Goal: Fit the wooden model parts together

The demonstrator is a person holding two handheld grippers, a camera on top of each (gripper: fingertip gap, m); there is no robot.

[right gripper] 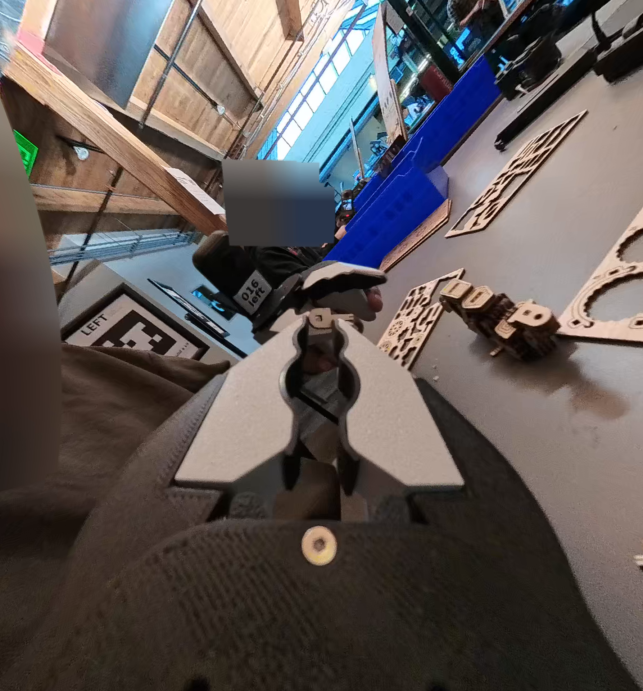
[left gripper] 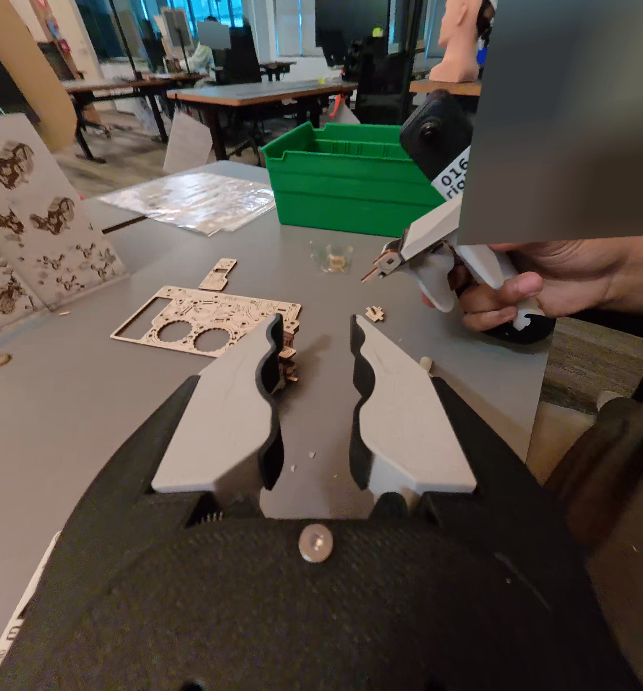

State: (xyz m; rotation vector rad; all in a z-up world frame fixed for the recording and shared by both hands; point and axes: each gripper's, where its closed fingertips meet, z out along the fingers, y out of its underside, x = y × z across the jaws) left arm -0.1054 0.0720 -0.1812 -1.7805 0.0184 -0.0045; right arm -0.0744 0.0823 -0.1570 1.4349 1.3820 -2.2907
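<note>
My left gripper (left gripper: 315,321) is open and empty, low over the grey table (left gripper: 88,392). A part-built wooden model (left gripper: 289,355) lies just behind its left finger; it also shows in the right wrist view (right gripper: 499,318). My right gripper (right gripper: 321,323) is shut on a small wooden part (right gripper: 325,319) at its tips; in the left wrist view that gripper (left gripper: 383,263) hangs above the table at the right with the part (left gripper: 377,271) sticking out. A small loose wooden piece (left gripper: 374,313) lies under it. A punched-out wooden sheet (left gripper: 207,321) lies left of the model.
A green bin (left gripper: 346,179) stands at the back of the table, a small plastic bag (left gripper: 333,258) in front of it. A shiny plastic sheet (left gripper: 192,198) and printed instruction sheets (left gripper: 32,224) lie at the left. More wooden sheets (right gripper: 514,175) and blue bins (right gripper: 405,209) show in the right wrist view. Some 5 cm of space lies between my two pairs of fingers.
</note>
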